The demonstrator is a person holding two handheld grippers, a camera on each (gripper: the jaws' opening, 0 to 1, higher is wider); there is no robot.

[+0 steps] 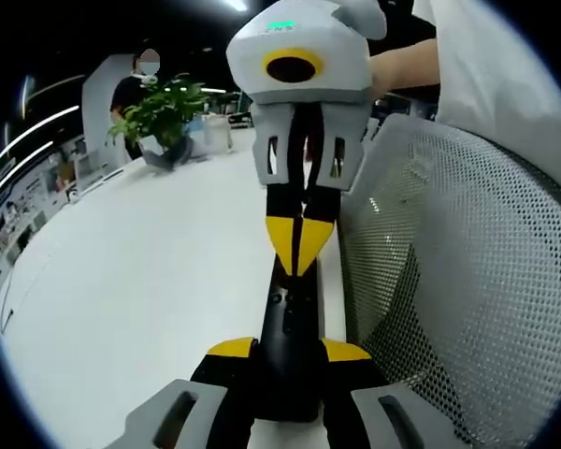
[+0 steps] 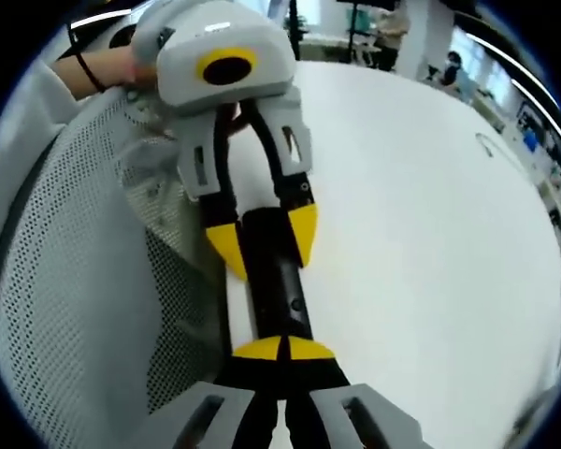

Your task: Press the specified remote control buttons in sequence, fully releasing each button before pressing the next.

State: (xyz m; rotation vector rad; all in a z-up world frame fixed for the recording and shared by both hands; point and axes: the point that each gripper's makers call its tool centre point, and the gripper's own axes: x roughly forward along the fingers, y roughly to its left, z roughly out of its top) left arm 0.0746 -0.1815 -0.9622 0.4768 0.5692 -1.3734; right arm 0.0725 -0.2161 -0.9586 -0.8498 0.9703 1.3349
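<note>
A slim black remote point(image 1: 290, 323) lies lengthwise between my left gripper's point(image 1: 290, 351) yellow-tipped jaws, which are shut on its sides. My right gripper point(image 1: 299, 245) comes in from the far end of the remote, its two yellow tips closed together and resting on the remote's top face, near the small buttons. In the right gripper view my right gripper point(image 2: 282, 351) shows its closed tips at the near end of the remote point(image 2: 273, 276). My left gripper point(image 2: 265, 238) clamps the remote from the far end. The whole set is held just above the white table point(image 1: 140, 281).
A grey mesh chair back point(image 1: 467, 281) stands close beside the grippers, also seen in the right gripper view point(image 2: 75, 262). A potted plant point(image 1: 164, 112) sits at the table's far side. A person's hand point(image 2: 103, 65) and white sleeve are behind the left gripper.
</note>
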